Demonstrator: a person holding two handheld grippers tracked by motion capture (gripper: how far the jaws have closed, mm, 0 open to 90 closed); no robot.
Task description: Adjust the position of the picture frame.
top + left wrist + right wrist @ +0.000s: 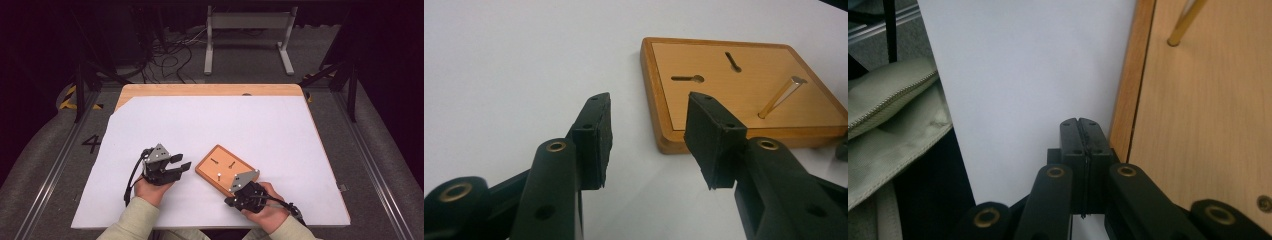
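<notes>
Board: wooden board (pixel 226 169) lies on the white sheet (pixel 210 130) at about 5 o'clock from the table's centre, one brass peg (pixel 780 95) standing, two keyhole slots empty.
Left gripper (pixel 179 165): jaws wide apart, holding nothing, at the board's 9 o'clock.
Right gripper (pixel 1085 134): jaws pressed together, empty, at the board's near edge.
Risk: a nudge from either gripper could shove the unclamped board or bend the peg.
Writing: "4" (pixel 91 143) marked on the floor at 9 o'clock.

Wooden board (pixel 1198 125) cut off, right gripper view
</notes>
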